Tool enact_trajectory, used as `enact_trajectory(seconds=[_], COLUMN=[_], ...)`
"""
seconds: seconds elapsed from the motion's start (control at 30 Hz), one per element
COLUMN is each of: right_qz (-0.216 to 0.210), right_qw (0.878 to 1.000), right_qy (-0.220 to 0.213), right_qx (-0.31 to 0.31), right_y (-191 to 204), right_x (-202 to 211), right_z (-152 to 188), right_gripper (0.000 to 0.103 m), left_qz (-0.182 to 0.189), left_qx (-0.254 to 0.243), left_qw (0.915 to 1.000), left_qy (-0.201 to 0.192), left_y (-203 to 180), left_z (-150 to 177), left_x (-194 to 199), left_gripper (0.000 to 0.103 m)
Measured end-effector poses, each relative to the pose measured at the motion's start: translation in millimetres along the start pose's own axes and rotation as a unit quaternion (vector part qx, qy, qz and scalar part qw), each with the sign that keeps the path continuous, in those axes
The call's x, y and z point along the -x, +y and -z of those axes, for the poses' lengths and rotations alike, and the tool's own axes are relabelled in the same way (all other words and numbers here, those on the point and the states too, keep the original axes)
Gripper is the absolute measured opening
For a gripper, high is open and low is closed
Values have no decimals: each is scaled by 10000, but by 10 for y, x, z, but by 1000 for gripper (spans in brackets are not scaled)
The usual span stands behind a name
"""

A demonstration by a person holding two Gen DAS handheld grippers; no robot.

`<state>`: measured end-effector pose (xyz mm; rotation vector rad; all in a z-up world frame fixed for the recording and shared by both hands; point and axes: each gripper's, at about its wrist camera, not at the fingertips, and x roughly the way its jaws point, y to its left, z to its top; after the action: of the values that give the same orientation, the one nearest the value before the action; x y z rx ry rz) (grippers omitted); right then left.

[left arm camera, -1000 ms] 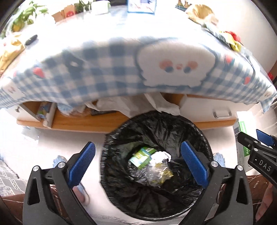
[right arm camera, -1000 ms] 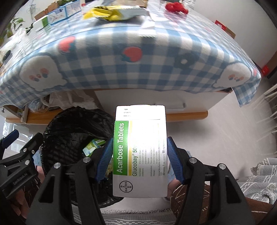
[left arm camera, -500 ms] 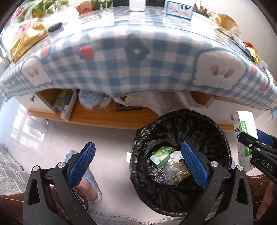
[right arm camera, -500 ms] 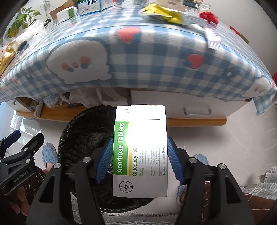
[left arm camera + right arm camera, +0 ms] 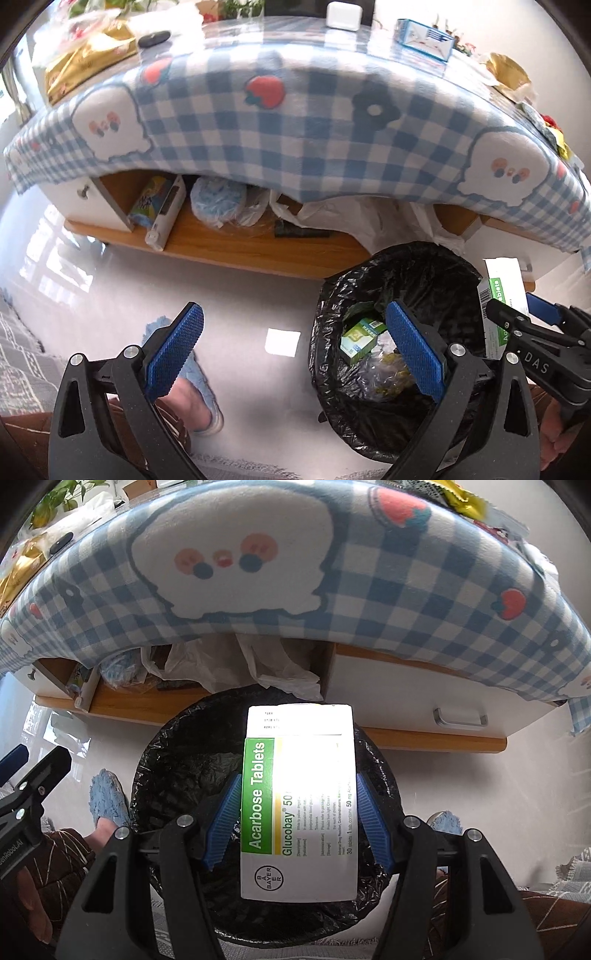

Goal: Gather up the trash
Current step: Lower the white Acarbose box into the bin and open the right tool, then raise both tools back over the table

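Surroundings: a checked cloth [image 5: 295, 122] is draped over the tabletop; a slippered foot [image 5: 195, 384] is seen near the bin.
Bin [image 5: 177, 775]: black-lined, on the floor; a green carton [image 5: 360, 339] and wrappers are held inside.
Right tool [image 5: 297, 823]: a tablet box [image 5: 299, 812] is clamped above the bin.
Left tool [image 5: 295, 354]: jaws are spread wide, nothing held.

Checked tablecloth [image 5: 295, 122] (plants, perhaps, behind).

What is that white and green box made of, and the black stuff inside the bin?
The tablet box looks like thin printed cardboard: flat faces, sharp folded edges, slight sheen. The bin liner looks like thin black plastic film: crinkled and glossy.
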<state>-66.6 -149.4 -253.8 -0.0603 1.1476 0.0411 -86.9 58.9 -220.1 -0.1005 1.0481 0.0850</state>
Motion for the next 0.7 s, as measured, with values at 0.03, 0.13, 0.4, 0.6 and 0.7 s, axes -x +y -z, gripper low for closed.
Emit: enact_trajectory(seconds=[0.03, 0.13, 0.4, 0.6, 0.7], right_qz=[-7, -40, 24, 126, 127], right_qw=[10000, 10000, 9999, 9997, 9996], right_qy=[1, 8, 75, -55, -202], right_qx=[-12, 13, 149, 199, 162], right_y=[17, 78, 152, 142, 109], right_x=[-22, -73, -141, -13, 147], right_z=[-3, -16, -25, -74, -139], right_gripper=[59, 59, 65, 84, 89], left_qz=[15, -13, -54, 69, 109], left_qx=[33, -33, -69, 33, 65], left_qw=[10000, 10000, 9999, 10000, 9999], left_qy=[4, 10, 86, 28, -101], left_y=[13, 16, 7, 5, -6], left_z=[3, 22, 55, -3, -99], left_x=[-1, -8, -54, 29, 154], left_gripper=[97, 97, 97, 97, 97])
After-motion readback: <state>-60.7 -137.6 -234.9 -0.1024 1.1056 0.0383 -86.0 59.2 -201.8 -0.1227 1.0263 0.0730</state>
